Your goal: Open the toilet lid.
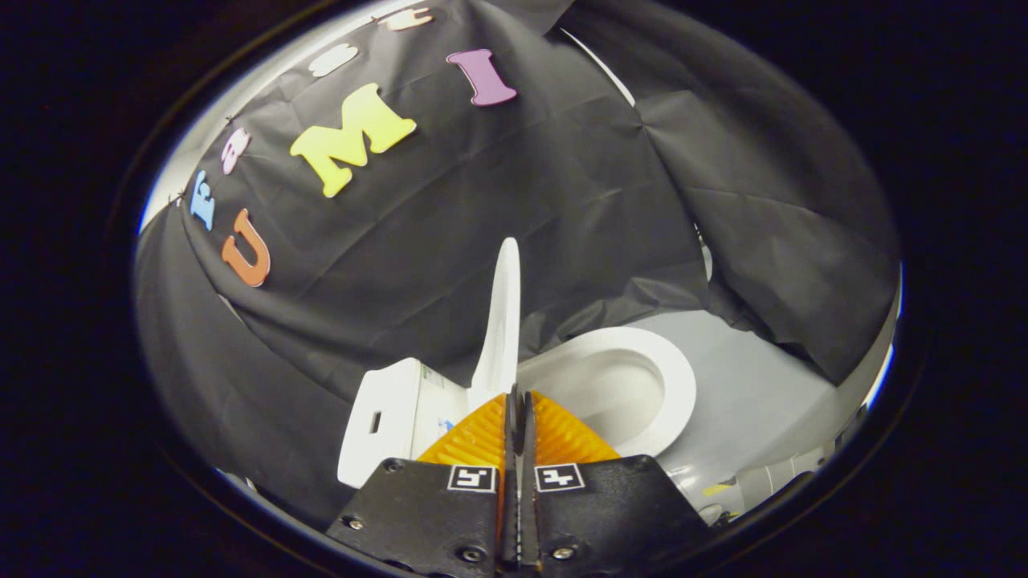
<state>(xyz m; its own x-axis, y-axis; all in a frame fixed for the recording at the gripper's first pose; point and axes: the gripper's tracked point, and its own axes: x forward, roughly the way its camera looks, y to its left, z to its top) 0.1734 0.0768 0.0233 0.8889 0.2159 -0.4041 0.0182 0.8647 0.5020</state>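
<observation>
Lid [503,321] of the toilet stands raised, seen edge-on, rising straight up just beyond the fingertips. Gripper [518,399] fingers pressed together, jaws closed with no gap and nothing between them; tips sit at the lid's lower edge, contact hard to tell. Seat ring [671,385] and open bowl [618,393] lie exposed beside the lid, ahead of one finger. Tank [385,417] on the lid's other side, against the black cloth wall [450,241]. Grey floor [763,385] past the seat's far rim.
</observation>
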